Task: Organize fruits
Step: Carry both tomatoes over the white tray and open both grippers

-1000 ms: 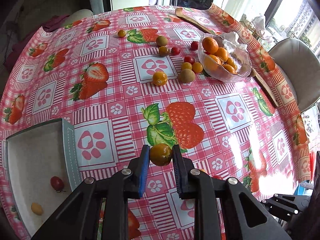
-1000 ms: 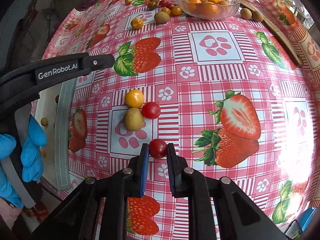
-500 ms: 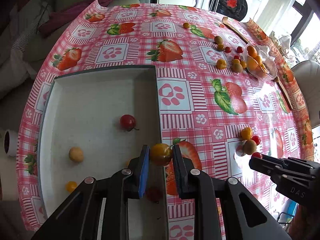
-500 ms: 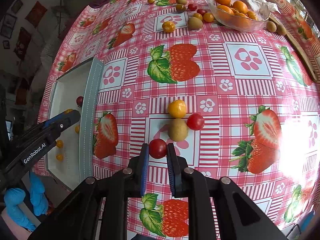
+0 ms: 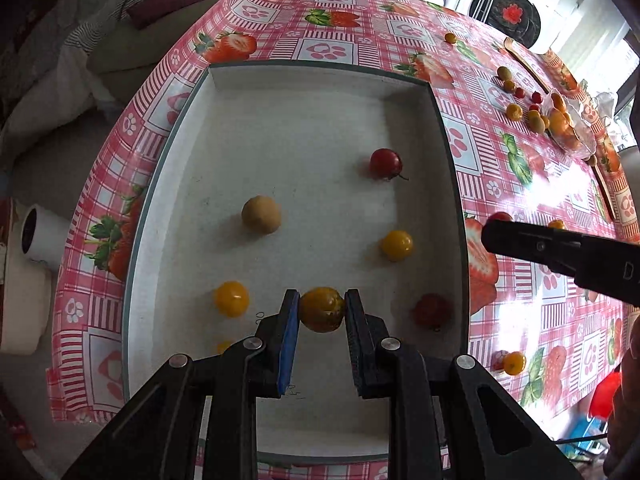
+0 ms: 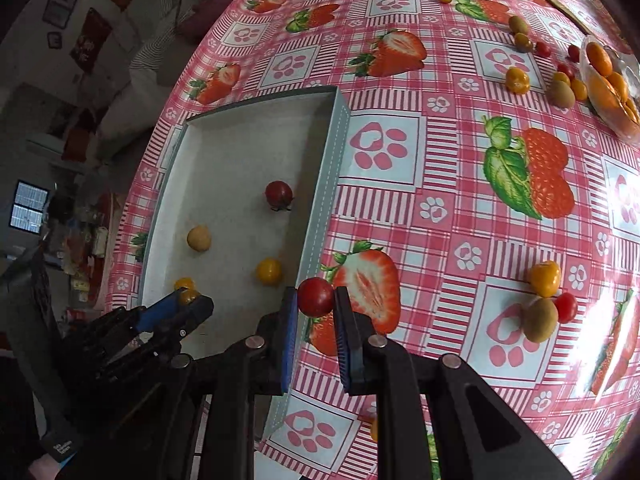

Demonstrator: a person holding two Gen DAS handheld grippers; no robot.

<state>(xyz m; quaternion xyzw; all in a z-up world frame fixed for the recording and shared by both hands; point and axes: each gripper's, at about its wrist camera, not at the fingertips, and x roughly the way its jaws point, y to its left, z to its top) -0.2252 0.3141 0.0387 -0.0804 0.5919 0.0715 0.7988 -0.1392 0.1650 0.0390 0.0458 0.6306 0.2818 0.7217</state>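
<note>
My left gripper (image 5: 322,312) is shut on an orange-yellow tomato (image 5: 322,309) and hangs over the white tray (image 5: 304,128). Inside the tray lie a red tomato (image 5: 385,163), a tan round fruit (image 5: 261,214), two yellow tomatoes (image 5: 396,245) (image 5: 231,298) and another red one (image 5: 432,311). My right gripper (image 6: 316,300) is shut on a red cherry tomato (image 6: 315,296), held above the tablecloth just beside the tray's right wall (image 6: 326,184). In the right wrist view the left gripper (image 6: 188,300) shows over the tray's near end.
On the strawberry tablecloth (image 6: 440,168) lie a yellow tomato (image 6: 544,278), a kiwi (image 6: 540,319) and a red tomato (image 6: 565,307) close together. Farther off stand a glass bowl of oranges (image 6: 608,84) and several loose fruits (image 6: 518,80). A white roll (image 5: 38,236) lies beyond the table's edge.
Both grippers have travelled left with their tomatoes. The left one went from above the tablecloth to above the tray. The right one now hangs beside the tray's wall.
</note>
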